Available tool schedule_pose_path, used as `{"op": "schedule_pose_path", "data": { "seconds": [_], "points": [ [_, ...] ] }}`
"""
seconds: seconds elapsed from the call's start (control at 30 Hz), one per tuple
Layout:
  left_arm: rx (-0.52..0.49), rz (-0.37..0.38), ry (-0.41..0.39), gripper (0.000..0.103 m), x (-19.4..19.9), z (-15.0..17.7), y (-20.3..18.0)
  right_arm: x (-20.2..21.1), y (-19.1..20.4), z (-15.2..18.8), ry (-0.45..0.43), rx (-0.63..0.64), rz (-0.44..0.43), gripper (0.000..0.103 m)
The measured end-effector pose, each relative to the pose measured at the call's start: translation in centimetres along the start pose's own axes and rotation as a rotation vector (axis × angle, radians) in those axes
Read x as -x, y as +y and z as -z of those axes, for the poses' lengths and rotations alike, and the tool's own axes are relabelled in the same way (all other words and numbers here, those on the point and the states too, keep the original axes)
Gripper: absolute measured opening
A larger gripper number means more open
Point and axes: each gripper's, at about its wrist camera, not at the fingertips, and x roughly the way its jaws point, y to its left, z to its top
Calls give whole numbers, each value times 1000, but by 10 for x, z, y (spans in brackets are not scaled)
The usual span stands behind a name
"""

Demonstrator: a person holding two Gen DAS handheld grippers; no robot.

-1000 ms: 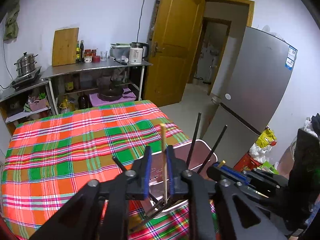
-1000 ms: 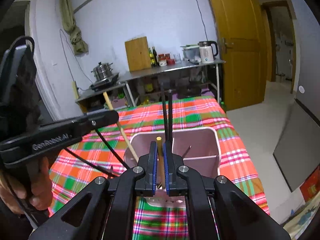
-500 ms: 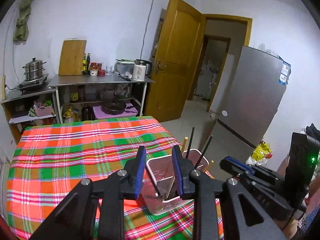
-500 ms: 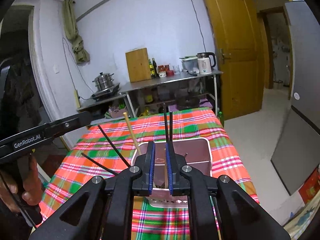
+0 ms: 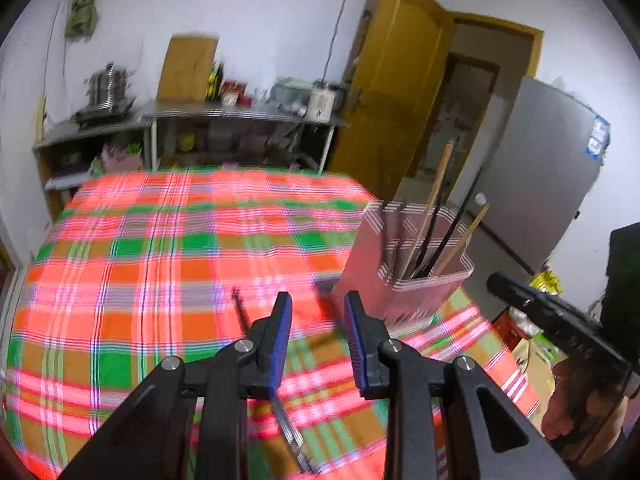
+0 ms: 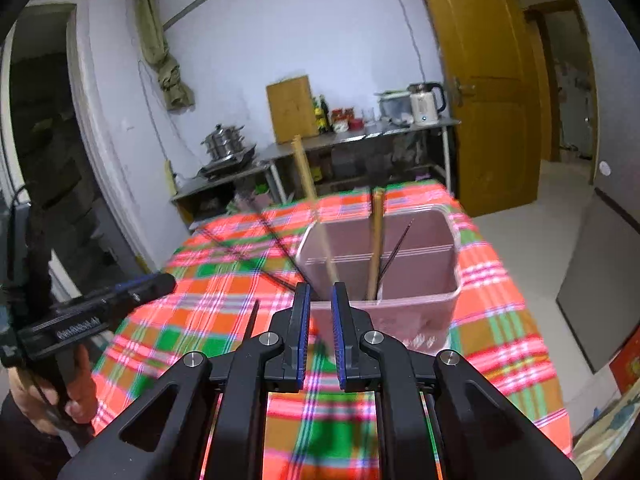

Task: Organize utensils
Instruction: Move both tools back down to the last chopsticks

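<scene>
The left tongs (image 5: 318,322) gape wide with nothing between the blue pads. The right tongs (image 6: 320,320) stand narrowly parted, also bare. Both are level, pointing forward and slightly down.

Pink utensil box (image 6: 416,268) on red, green and orange plaid tablecloth (image 5: 160,248). Black and pale wooden chopsticks (image 5: 434,196). Yellow-brown door (image 6: 492,92).

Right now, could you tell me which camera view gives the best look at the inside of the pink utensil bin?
The right wrist view: it looks down into the pink bin, showing its divider and the chopsticks standing inside. The left wrist view shows the bin from the side, blurred, with only chopsticks poking above its rim.
</scene>
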Motion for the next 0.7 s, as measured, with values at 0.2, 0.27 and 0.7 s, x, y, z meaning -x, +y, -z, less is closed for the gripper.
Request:
{"op": "schedule_pose_path", "data": {
  "seconds": [0.2,0.27,0.7],
  "points": [
    [54,-44,79,28,-19,33,23,-20,14,29,76,23,-27,11],
    [67,-62,99,28,-27,39,29,-26,17,37,97,29,-31,11],
    [105,-151,223,35,-104,63,46,-58,25,64,195,41,-65,11]
  ]
}}
